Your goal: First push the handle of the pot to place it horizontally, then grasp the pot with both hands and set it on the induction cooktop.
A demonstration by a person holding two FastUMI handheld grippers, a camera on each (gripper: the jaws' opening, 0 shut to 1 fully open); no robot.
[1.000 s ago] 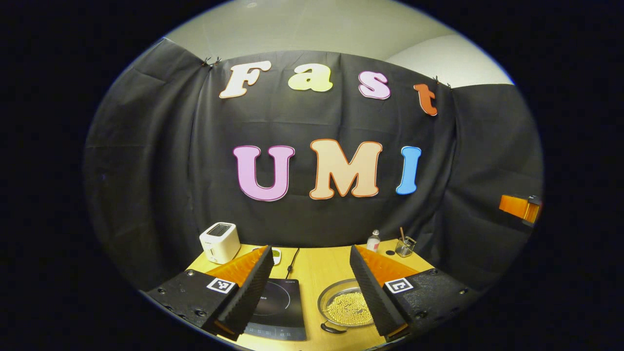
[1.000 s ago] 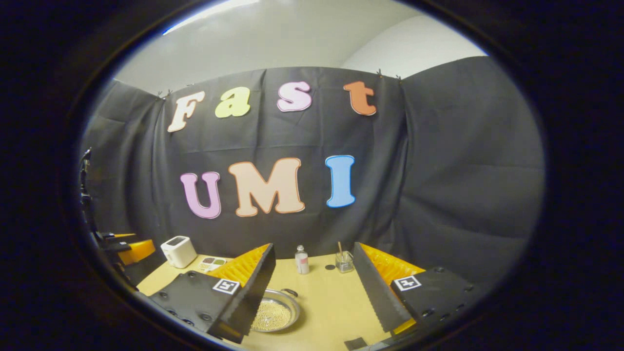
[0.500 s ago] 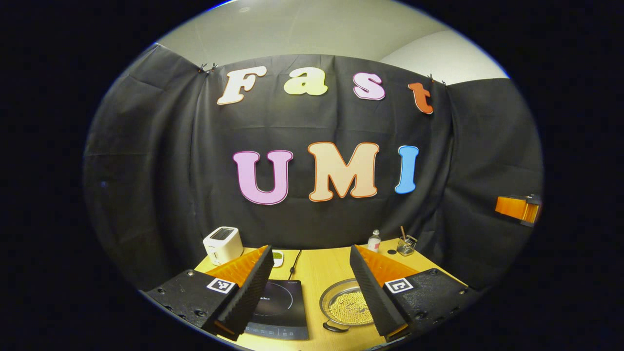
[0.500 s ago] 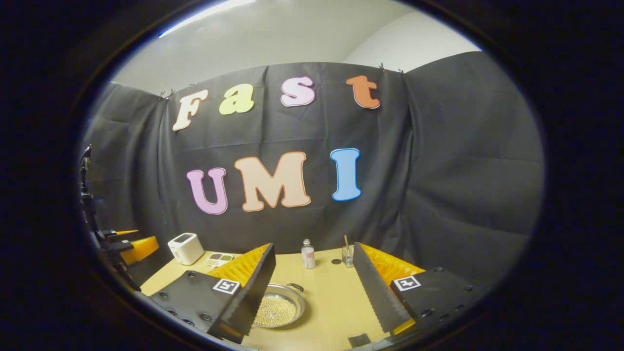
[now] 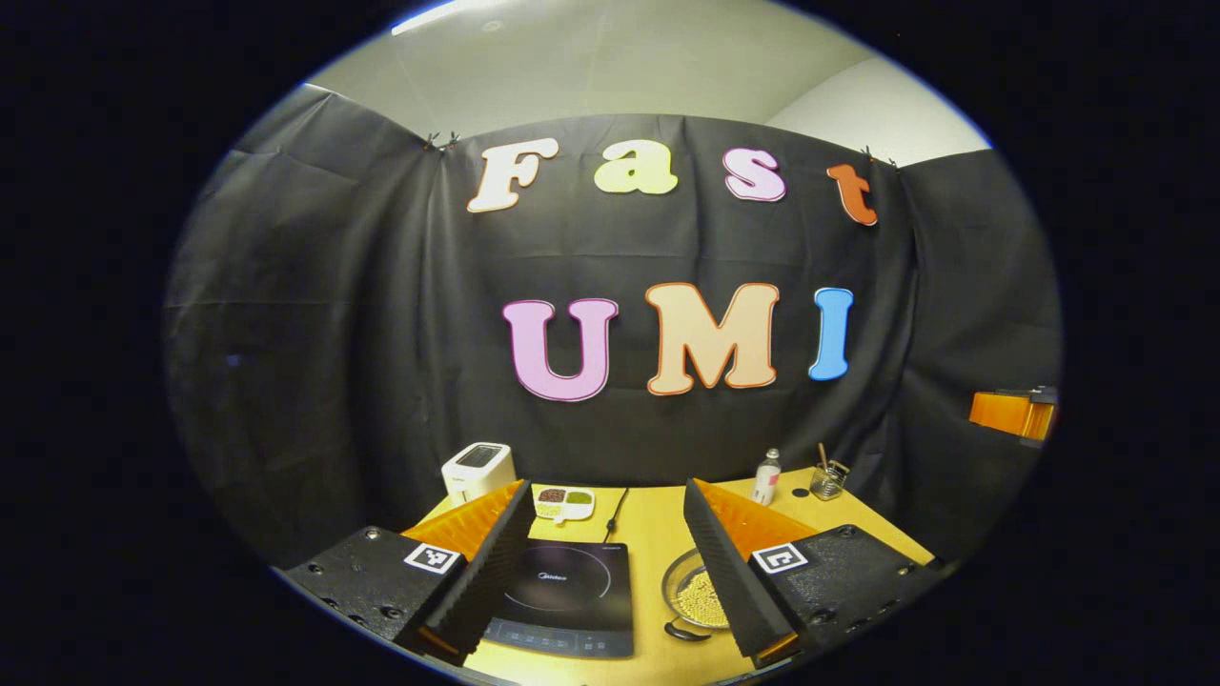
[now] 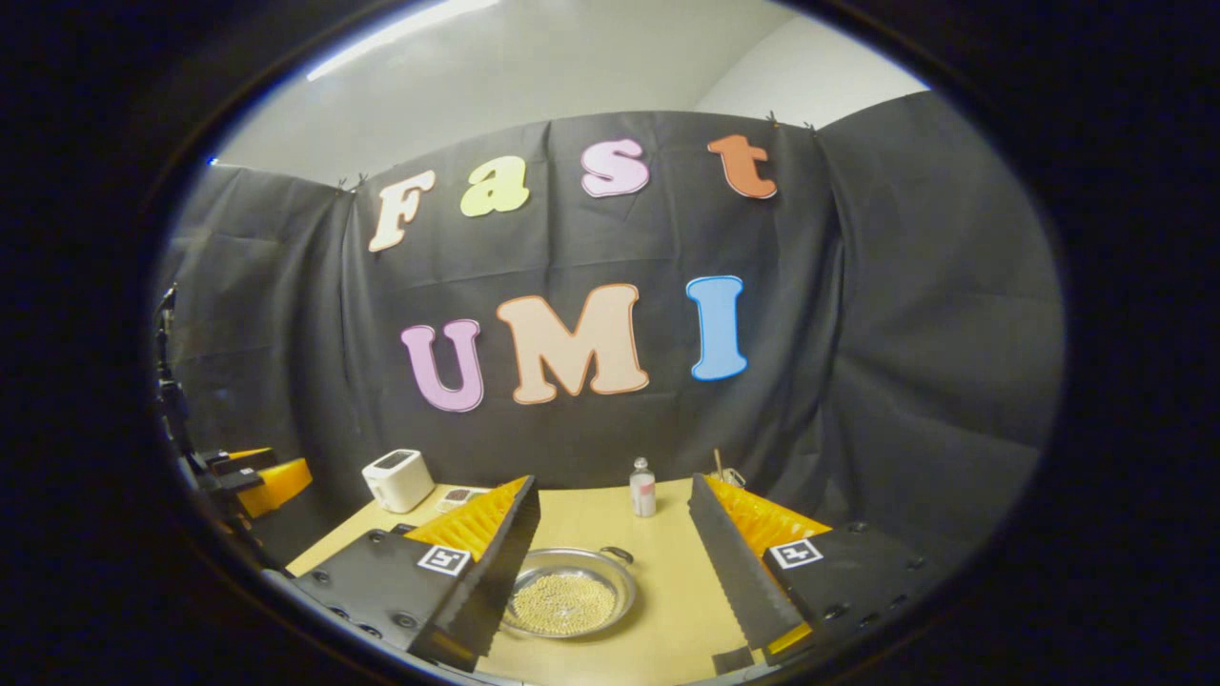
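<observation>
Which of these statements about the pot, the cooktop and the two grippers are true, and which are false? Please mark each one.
1. The pot already stands on the cooktop. False: it rests on the table, to the right of the cooktop in the left gripper view.
2. The left gripper is open. True.
3. The right gripper is shut on the pot. False: it is open and holds nothing.
4. The pot holds many small pale beads. True.
5. A toaster stands at the back of the table. True.
</observation>
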